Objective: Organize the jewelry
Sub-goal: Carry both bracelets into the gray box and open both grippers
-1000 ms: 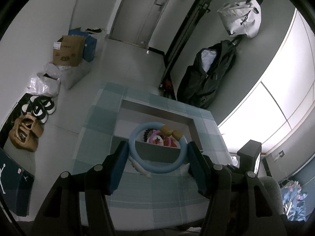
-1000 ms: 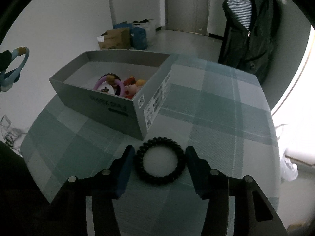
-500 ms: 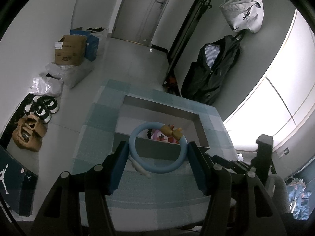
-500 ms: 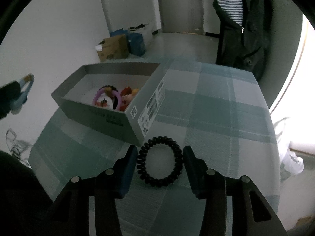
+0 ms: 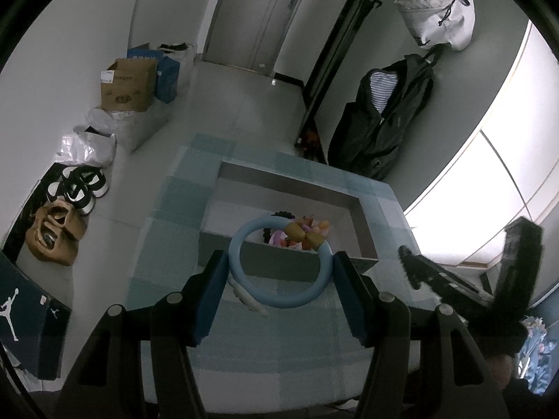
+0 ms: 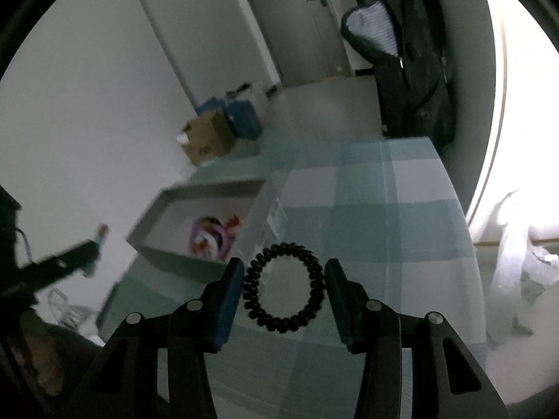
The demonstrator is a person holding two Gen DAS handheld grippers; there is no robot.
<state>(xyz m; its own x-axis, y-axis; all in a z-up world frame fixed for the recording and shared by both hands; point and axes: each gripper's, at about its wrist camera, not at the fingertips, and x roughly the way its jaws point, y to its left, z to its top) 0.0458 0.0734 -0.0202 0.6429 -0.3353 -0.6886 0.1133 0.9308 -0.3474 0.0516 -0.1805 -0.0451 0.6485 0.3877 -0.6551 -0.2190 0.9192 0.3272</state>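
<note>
Partly done: a few colourful pieces already lie in the open grey cardboard box [image 5: 297,188]. Your left tongs [image 5: 279,272] pinch the pale blue ring bracelet [image 5: 277,262] just before the box, face-on, no long axis. Right tongs [image 6: 283,282] clamp the black spiral coil band [image 6: 283,291] beside the box, above the checked surface [image 6: 384,216]; both left to drop in.

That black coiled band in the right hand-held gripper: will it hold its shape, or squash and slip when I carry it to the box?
The black coiled band looks springy: its spiral coils probably give under squeeze. Held edge-on in the right hand-held gripper, it keeps a round shape, so it is likely not floppy. Thin and hollow, it is probably light; dropped in the grey box, it may bounce or roll.
</note>
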